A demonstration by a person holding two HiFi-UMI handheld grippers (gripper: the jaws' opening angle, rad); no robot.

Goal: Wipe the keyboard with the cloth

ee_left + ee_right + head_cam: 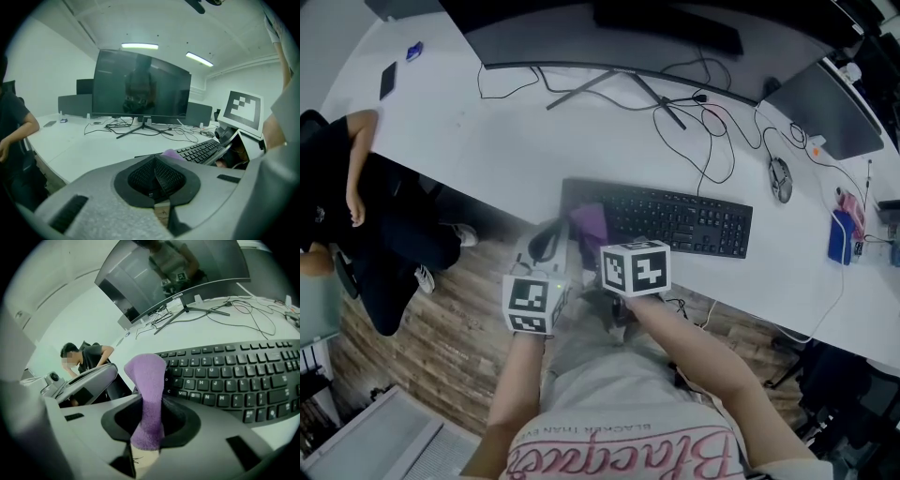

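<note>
White desktop [487, 141] curves across the head view above a wood-plank floor [441, 347], and at its far left a person in dark clothes [354, 178] leans in at the edge, with a dark phone [387, 80] lying flat on the desk beyond them. Further in, the left gripper [157, 178] hangs off the near edge of the desk, just left of the keyboard; its own view shows the two ribbed pads pressed together with nothing between them. Behind it in that view a wide curved monitor [140, 84] stands on a splayed stand, its screen dark, with loose cables [694, 112] trailing over the desk to its right. Just beside the left gripper, the right gripper [147, 430] is clamped on the purple cloth [149, 394], which rises upright out of the closed jaws and curls over at its top. From above, the cloth [589, 223] sits over the left end of the black keyboard [675, 220], though whether it touches the keys cannot be told. The keyboard lies flat near the front edge of the desk and stretches rightward from the cloth. Past its right end, well apart, a grey mouse [780, 178] rests on its cable, and a blue container [841, 236] stands near the far right edge.
</note>
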